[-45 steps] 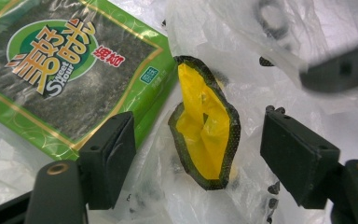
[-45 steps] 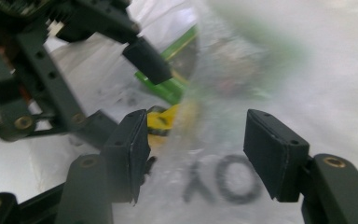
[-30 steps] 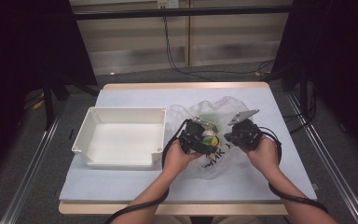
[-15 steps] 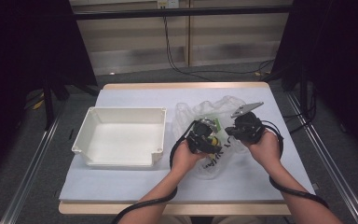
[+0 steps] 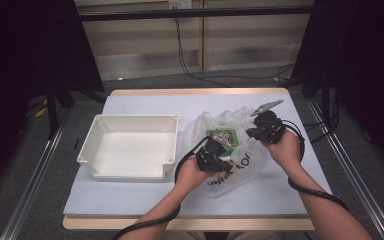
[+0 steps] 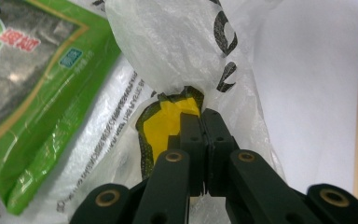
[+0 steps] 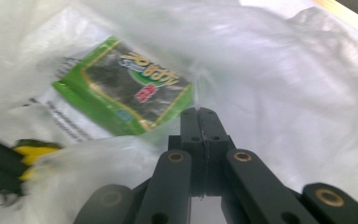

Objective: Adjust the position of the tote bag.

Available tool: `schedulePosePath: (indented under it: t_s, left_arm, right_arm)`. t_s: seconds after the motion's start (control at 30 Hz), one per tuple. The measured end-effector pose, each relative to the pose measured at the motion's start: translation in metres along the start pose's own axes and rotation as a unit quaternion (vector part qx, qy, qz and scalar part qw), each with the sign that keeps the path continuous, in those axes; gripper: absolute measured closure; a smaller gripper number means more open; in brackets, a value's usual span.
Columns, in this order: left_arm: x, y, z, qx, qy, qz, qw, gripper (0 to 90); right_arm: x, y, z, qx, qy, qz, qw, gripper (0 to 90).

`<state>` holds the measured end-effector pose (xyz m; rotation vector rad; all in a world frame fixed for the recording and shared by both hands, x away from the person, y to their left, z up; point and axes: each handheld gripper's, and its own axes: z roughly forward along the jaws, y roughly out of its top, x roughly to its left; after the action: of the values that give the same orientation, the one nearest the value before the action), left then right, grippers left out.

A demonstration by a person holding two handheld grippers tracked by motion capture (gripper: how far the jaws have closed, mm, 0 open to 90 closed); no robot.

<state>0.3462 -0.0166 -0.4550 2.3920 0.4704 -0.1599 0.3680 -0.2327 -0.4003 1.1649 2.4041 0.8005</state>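
Note:
A clear plastic bag (image 5: 240,165) with black print lies right of the table's middle, with a green snack packet (image 5: 222,136) inside. My left gripper (image 5: 219,150) is at the bag's near side. Its jaws have just been closing and now pinch the bag's film (image 6: 177,46). A yellow thing with a dark edge (image 6: 168,121) shows through the film at the tips, and the green packet (image 6: 32,93) lies to their left. My right gripper (image 5: 252,134) is shut on the bag's far right side (image 7: 284,93), and the packet (image 7: 126,88) lies beyond its tips.
A white empty tray (image 5: 130,122) stands on the left half of the pale table (image 5: 145,105). Cables trail from both grippers along the forearms. Metal rails run along the table's left and right sides.
My right hand has moved away from the person with the bag's side, spreading the bag. The left hand has shifted a little to the right. More of the green packet now shows.

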Motion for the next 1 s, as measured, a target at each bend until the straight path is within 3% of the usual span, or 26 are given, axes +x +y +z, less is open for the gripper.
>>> schedulePosePath:
  t_s: [0.07,0.1,0.13,0.2,0.3,0.33,0.43,0.57,0.6,0.73,0.83,1.0]
  left_arm:
    - [-0.001,-0.002,-0.001,0.004,-0.002,0.004,1.0000,88.7]
    - [-0.003,-0.003,0.000,0.000,-0.003,-0.005,1.0000,88.7]
    - [-0.001,-0.003,-0.001,0.009,0.000,0.007,0.9999,88.7]
    - [0.000,-0.005,-0.002,0.009,0.000,0.005,0.9999,88.7]
    - [0.000,-0.006,-0.001,0.000,-0.003,0.000,1.0000,88.6]
    - [-0.002,-0.005,-0.001,0.000,0.002,-0.004,1.0000,88.5]
    - [-0.002,-0.004,-0.001,0.005,0.004,0.006,1.0000,88.4]
    - [-0.005,-0.002,-0.002,-0.009,0.007,-0.002,0.9999,88.4]
    - [-0.004,-0.002,-0.004,0.003,0.009,0.010,0.9999,88.3]
    - [-0.005,-0.003,-0.005,-0.002,0.010,-0.001,1.0000,88.3]
    - [-0.005,-0.003,-0.005,-0.003,0.009,0.004,0.9999,88.4]
    - [-0.005,-0.002,-0.005,-0.004,0.007,0.007,0.9999,88.4]
  right_arm:
    - [-0.005,0.000,0.003,0.010,-0.003,0.005,0.9999,90.0]
    - [-0.008,-0.001,0.004,0.013,-0.006,0.009,0.9999,90.0]
    - [-0.011,-0.003,0.005,0.019,-0.007,0.015,0.9997,90.0]
    - [-0.017,-0.007,0.004,0.027,-0.007,0.023,0.9994,90.0]
    - [-0.020,-0.012,0.002,0.021,0.003,0.025,0.9995,86.3]
    - [-0.019,-0.014,-0.002,0.016,0.003,0.026,0.9995,80.3]
    - [-0.013,-0.013,-0.009,0.008,0.006,0.016,0.9998,72.8]
    - [-0.007,-0.010,-0.018,0.004,0.013,0.001,0.9999,63.3]
    - [-0.005,-0.009,-0.021,0.002,0.013,-0.001,0.9999,61.1]
    - [0.003,-0.003,-0.033,-0.011,0.020,-0.004,0.9997,58.4]
    - [0.005,-0.001,-0.037,-0.010,0.020,-0.016,0.9996,56.1]
    - [0.002,0.006,-0.041,-0.015,-0.001,-0.024,0.9996,47.6]
